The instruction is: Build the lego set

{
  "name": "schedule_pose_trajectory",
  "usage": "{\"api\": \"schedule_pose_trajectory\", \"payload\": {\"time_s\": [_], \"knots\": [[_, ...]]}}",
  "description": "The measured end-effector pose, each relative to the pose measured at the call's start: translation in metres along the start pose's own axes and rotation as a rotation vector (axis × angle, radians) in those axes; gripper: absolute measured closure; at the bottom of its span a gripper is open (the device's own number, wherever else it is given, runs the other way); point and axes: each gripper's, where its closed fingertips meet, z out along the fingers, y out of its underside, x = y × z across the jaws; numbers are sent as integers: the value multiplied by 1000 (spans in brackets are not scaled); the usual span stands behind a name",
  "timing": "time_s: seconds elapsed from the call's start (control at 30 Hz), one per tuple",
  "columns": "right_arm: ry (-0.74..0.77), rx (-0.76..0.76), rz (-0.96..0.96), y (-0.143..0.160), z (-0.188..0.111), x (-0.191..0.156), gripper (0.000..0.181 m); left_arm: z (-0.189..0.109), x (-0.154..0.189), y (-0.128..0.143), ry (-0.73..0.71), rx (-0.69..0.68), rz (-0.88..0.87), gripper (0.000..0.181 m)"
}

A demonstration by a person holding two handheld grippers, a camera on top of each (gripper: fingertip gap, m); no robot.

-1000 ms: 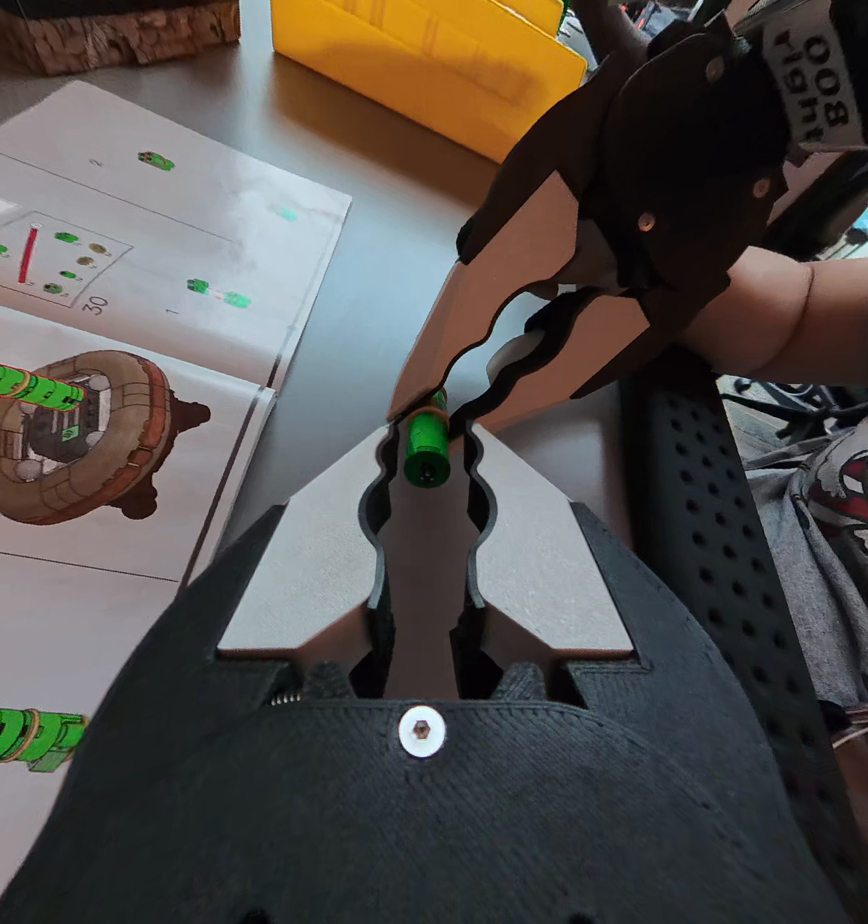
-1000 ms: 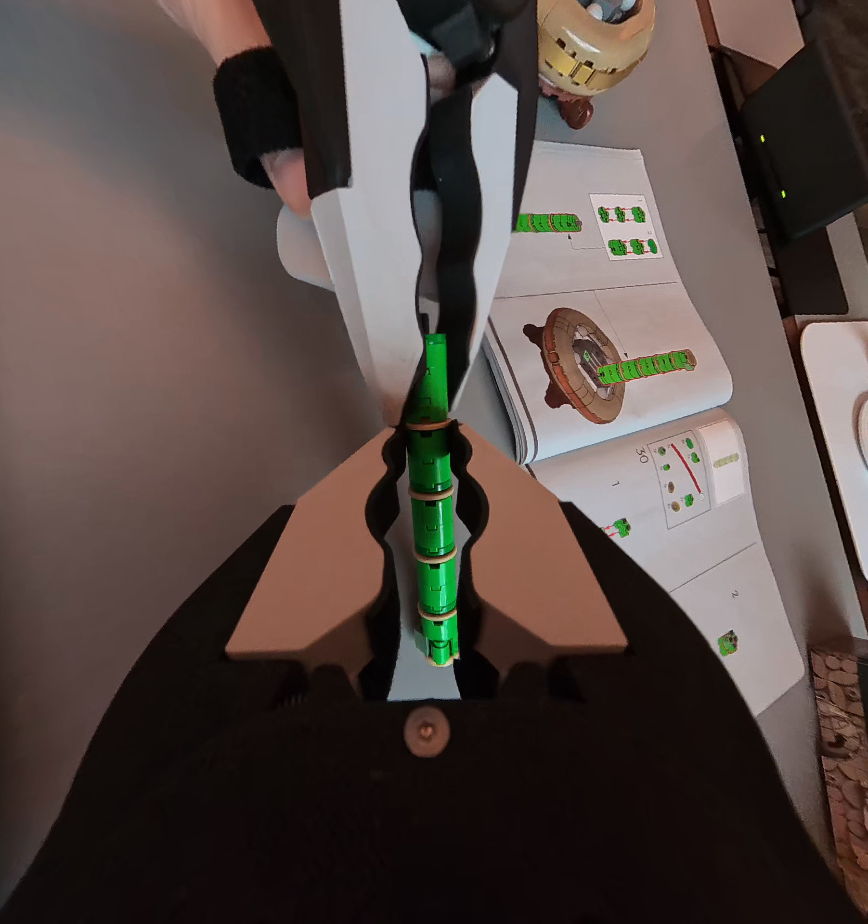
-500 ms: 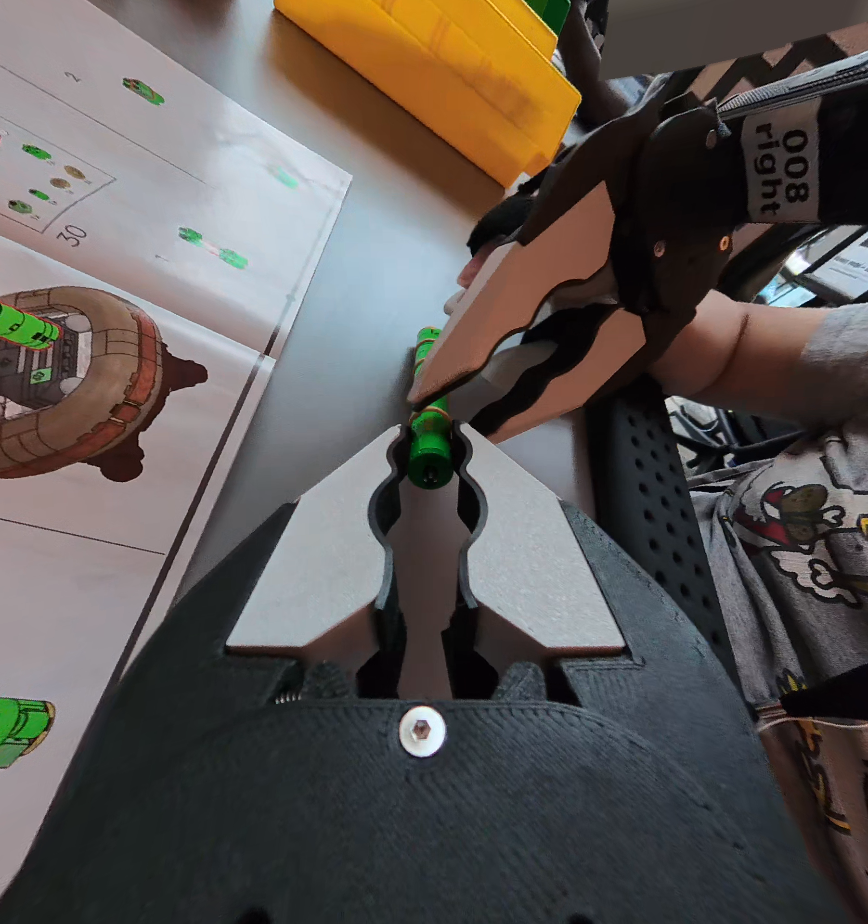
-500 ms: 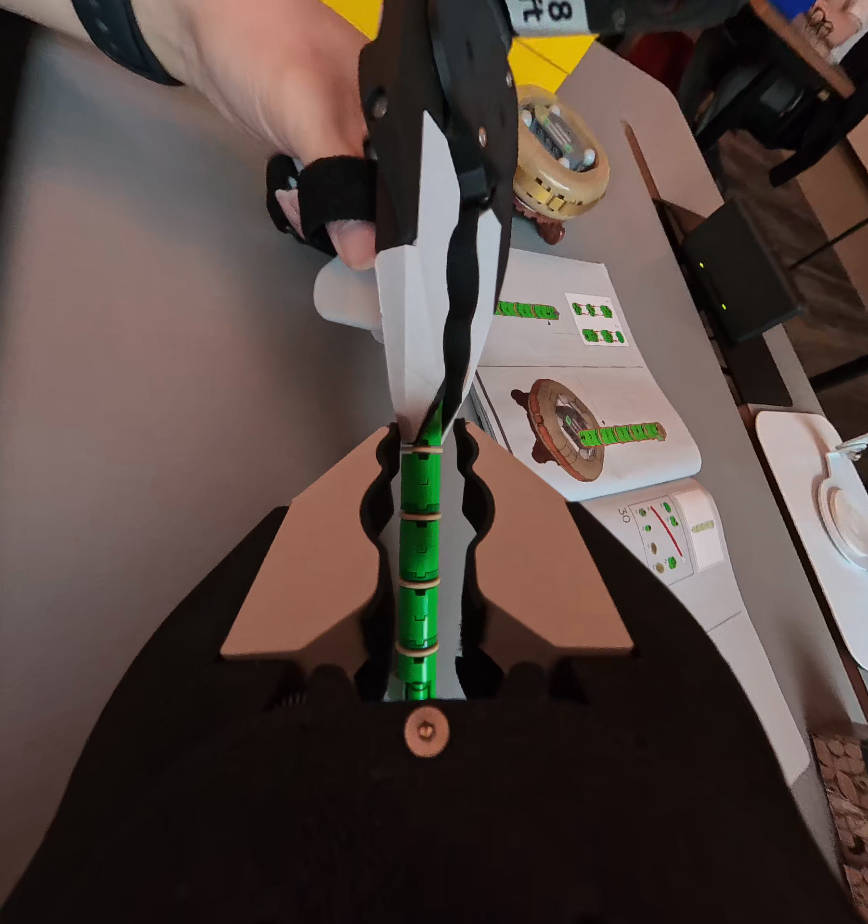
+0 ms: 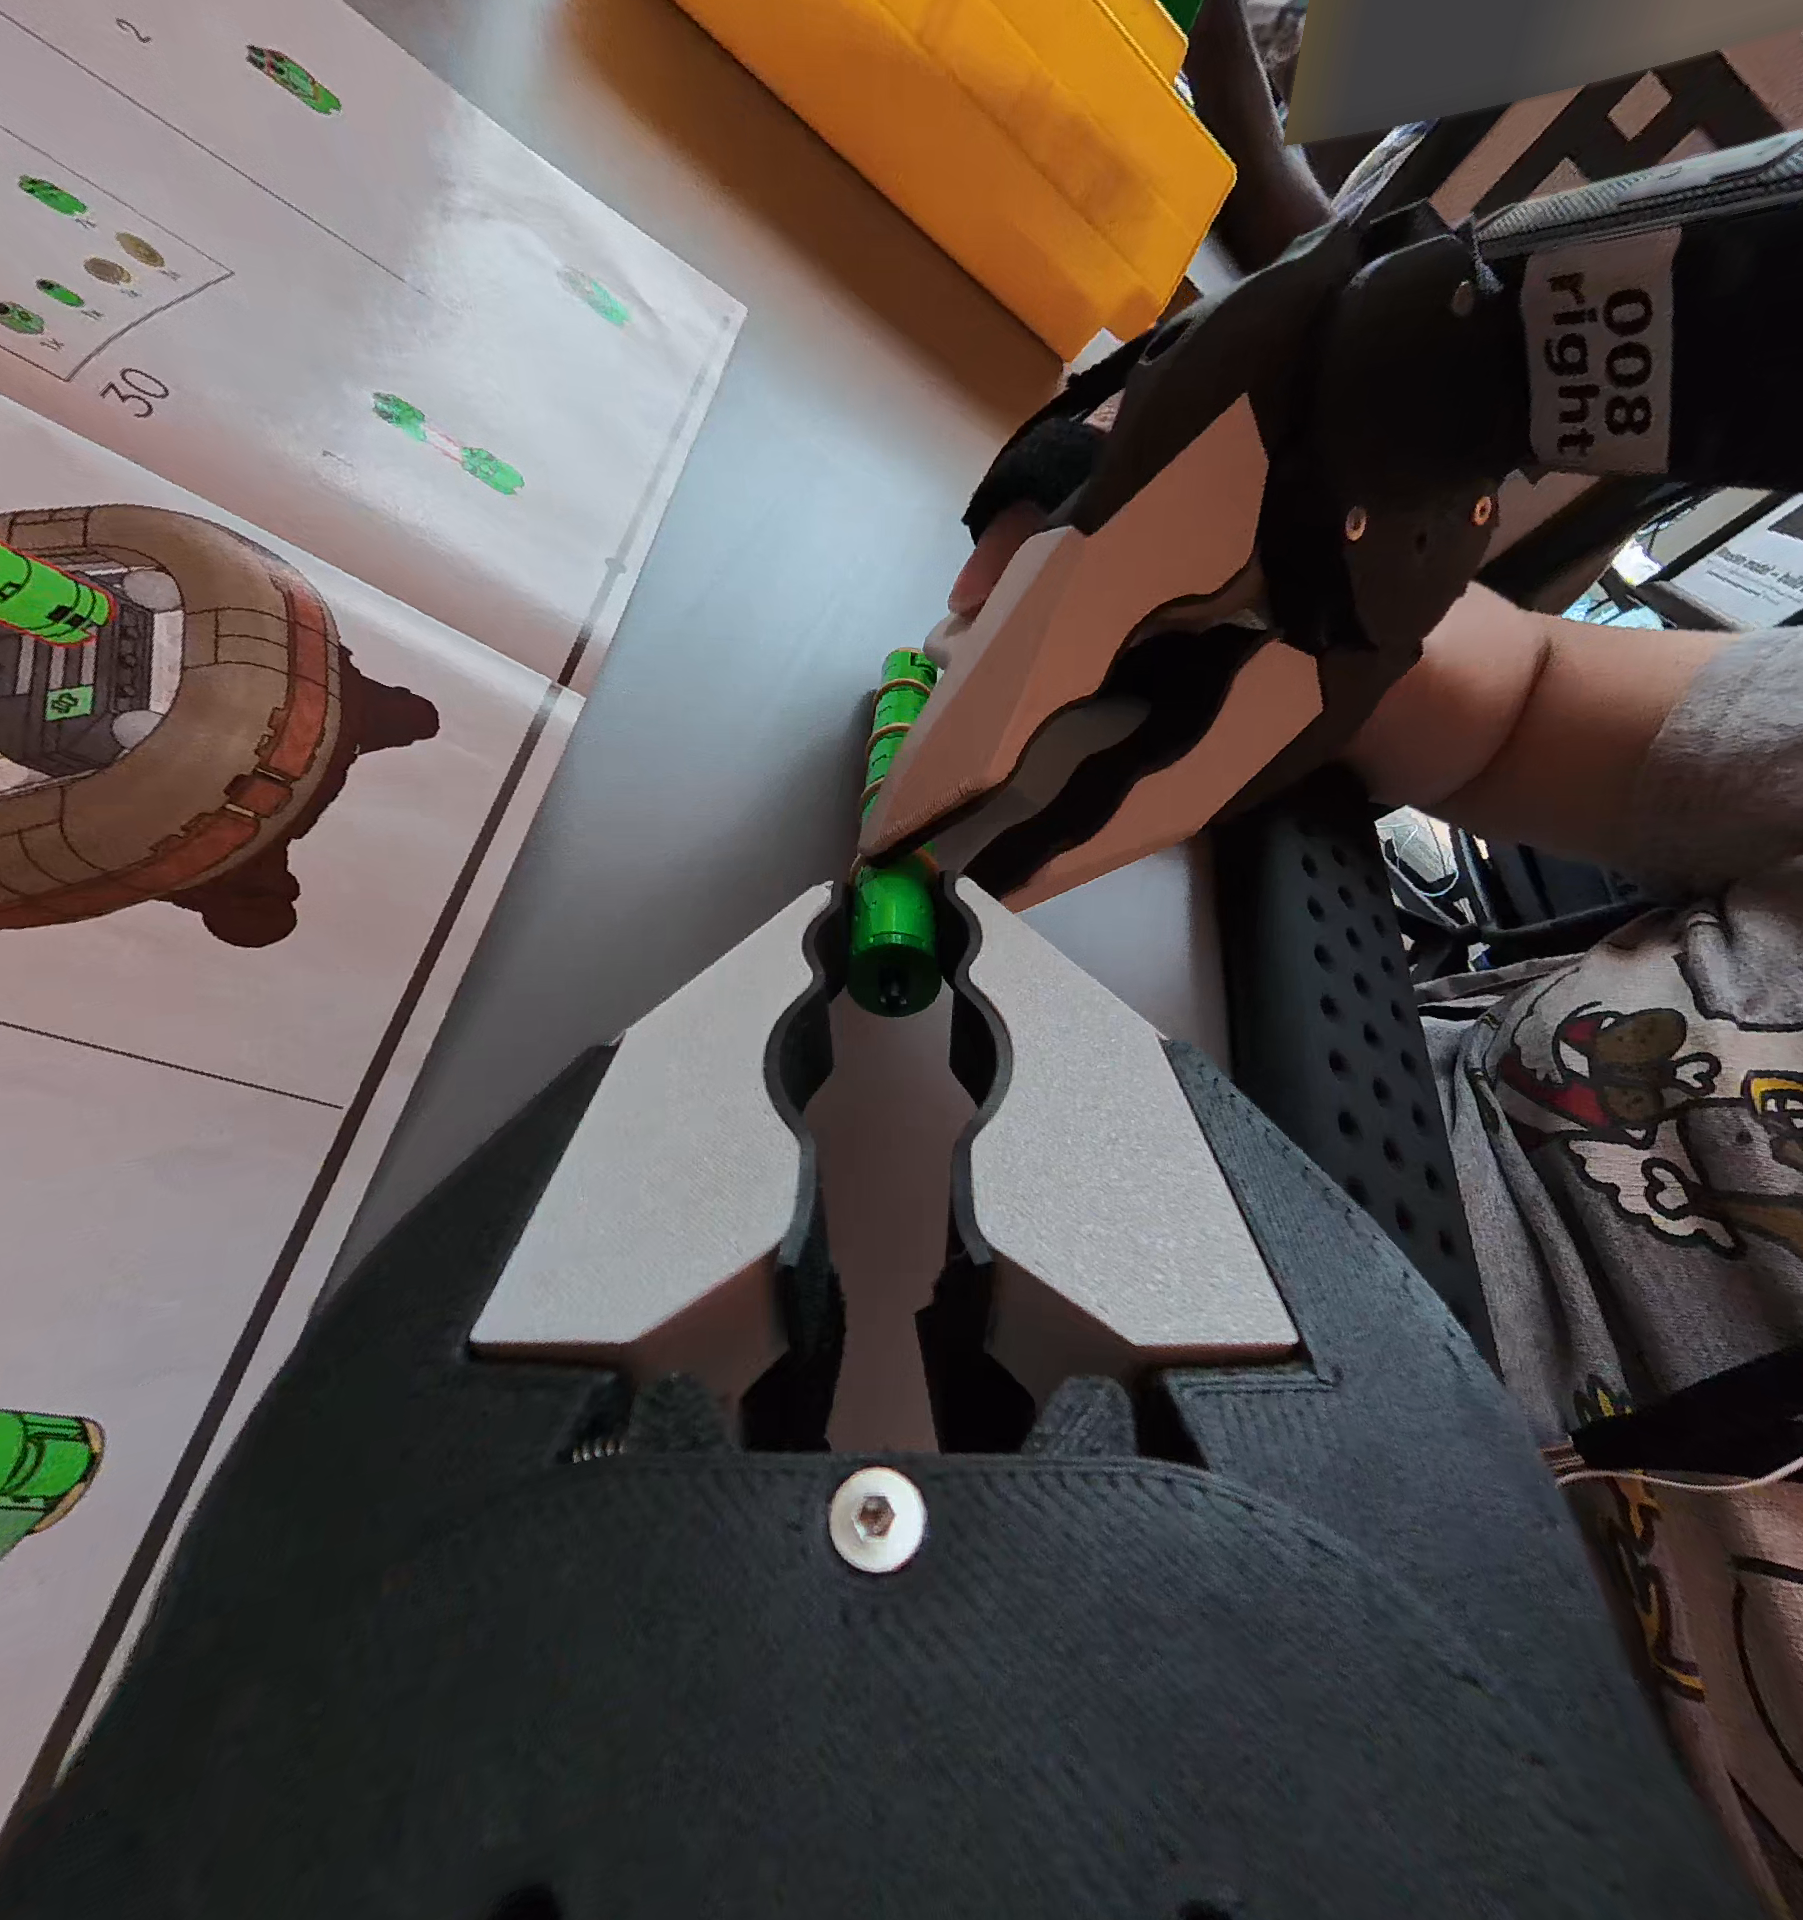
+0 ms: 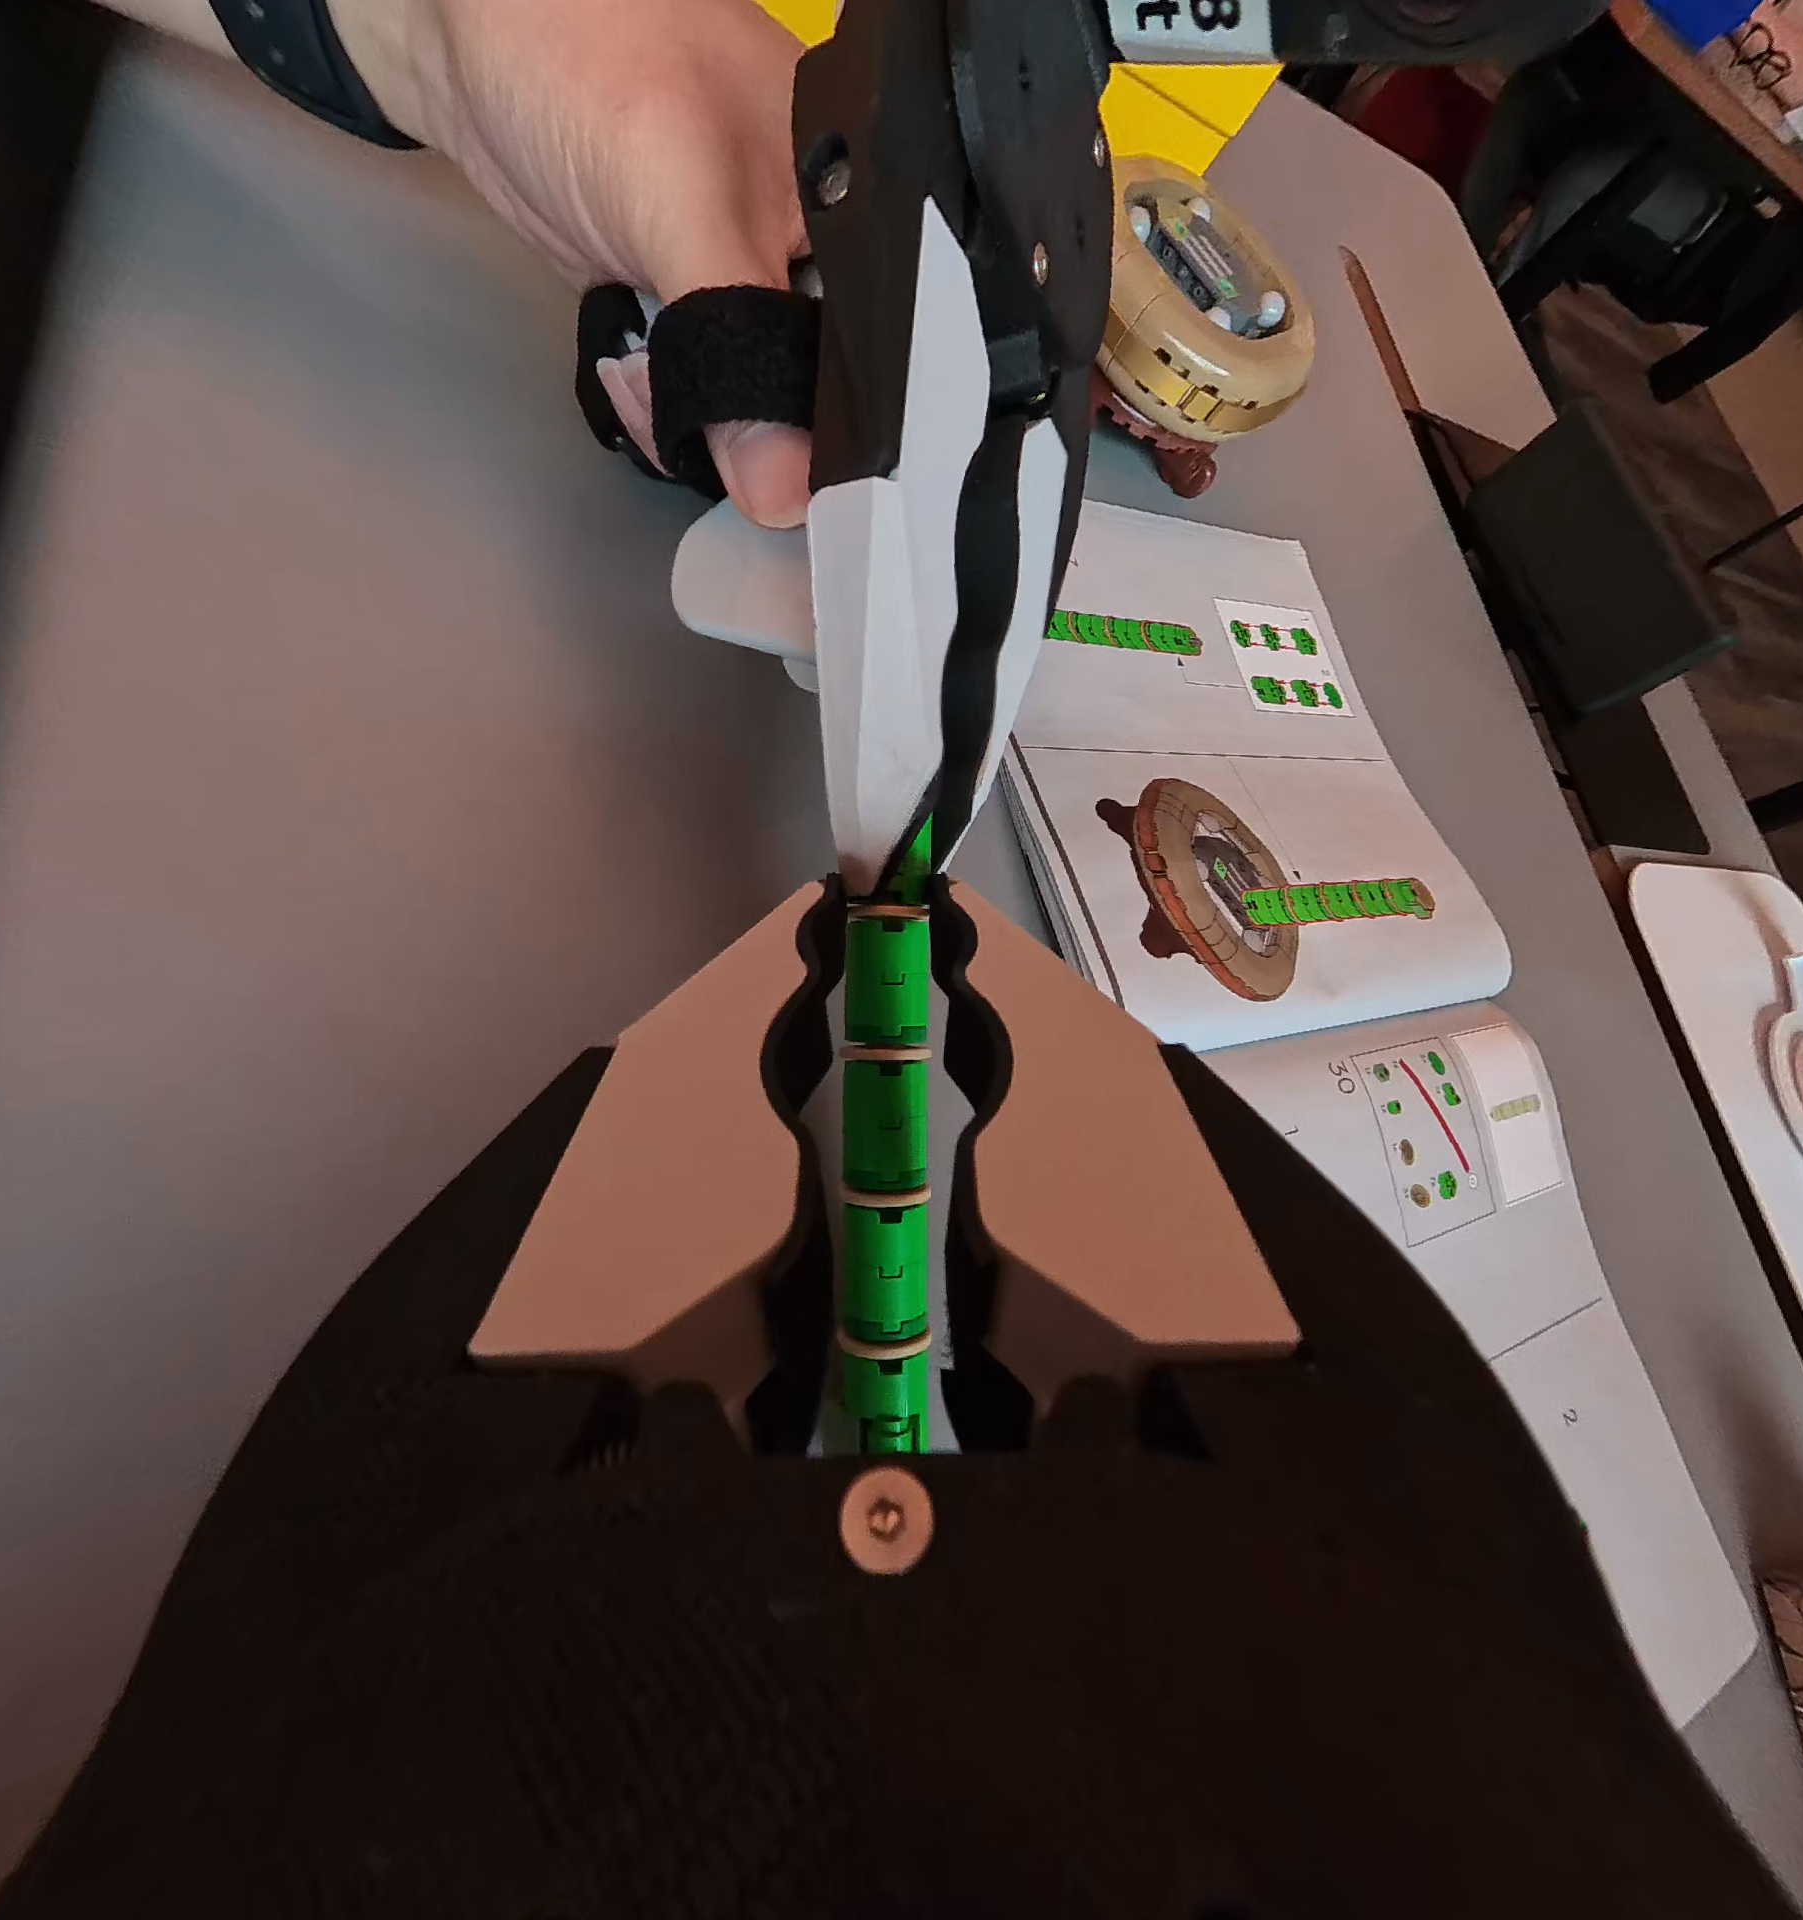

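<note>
Your left claw (image 5: 892,899) and right claw (image 6: 886,902) both gripped the green rod (image 6: 884,1143), not yet on the round base (image 6: 1203,312).

Black claw (image 5: 892,894), grey wavy-edged fingers (image 5: 668,1143), silver screw (image 5: 877,1519).

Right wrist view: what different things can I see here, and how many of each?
Grippers: 2, the left gripper and the right gripper
Green stalk of stacked pieces: 1
Round tan pot model: 1
Open instruction booklet: 1
Yellow bin: 1
Total: 6
</note>
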Motion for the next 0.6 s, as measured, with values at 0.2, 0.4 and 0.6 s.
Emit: {"api": "schedule_pose_trajectory", "payload": {"time_s": [0.2, 0.4, 0.6], "knots": [[2, -1, -25, 2, 5, -4, 165, 0, -2, 7, 4, -17, -38, 166], [40, -85, -113, 12, 9, -6, 165, 3, 3, 9, 40, -27, -51, 166], [7, -38, -6, 10, 13, -6, 164, 2, 1, 7, 42, -20, -79, 166]]}}
